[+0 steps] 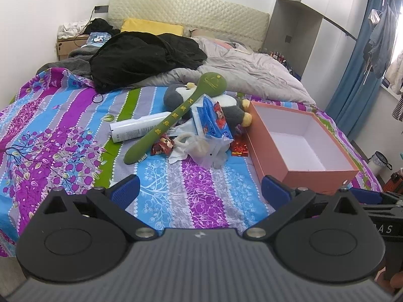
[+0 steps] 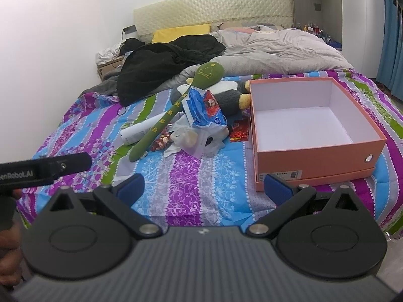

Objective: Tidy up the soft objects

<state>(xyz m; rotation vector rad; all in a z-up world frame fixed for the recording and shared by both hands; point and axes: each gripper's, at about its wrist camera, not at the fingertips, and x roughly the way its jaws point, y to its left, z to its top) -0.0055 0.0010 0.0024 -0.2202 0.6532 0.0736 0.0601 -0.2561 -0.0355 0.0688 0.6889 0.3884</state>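
Note:
A heap of things lies mid-bed: a long green padded mallet (image 1: 173,118) (image 2: 173,110), a grey and white plush penguin (image 1: 226,105) (image 2: 226,95), a blue tissue pack (image 1: 211,120) (image 2: 204,110), a white bottle (image 1: 136,128) (image 2: 136,130), a clear plastic bag (image 1: 204,148) (image 2: 194,138) and red snack packets (image 1: 239,148) (image 2: 238,132). An open orange box (image 1: 320,173) (image 2: 314,158) with a white inside stands to their right and holds nothing. My left gripper (image 1: 200,191) and my right gripper (image 2: 204,188) both hang open over the near sheet, well short of the heap.
A striped purple, blue and green sheet (image 1: 63,136) (image 2: 176,176) covers the bed. Black clothing (image 1: 141,55) (image 2: 161,63), a grey duvet (image 1: 252,73) (image 2: 282,47) and a yellow pillow (image 1: 151,26) lie by the headboard. Blue curtains (image 1: 357,75) and hanging clothes stand at the right.

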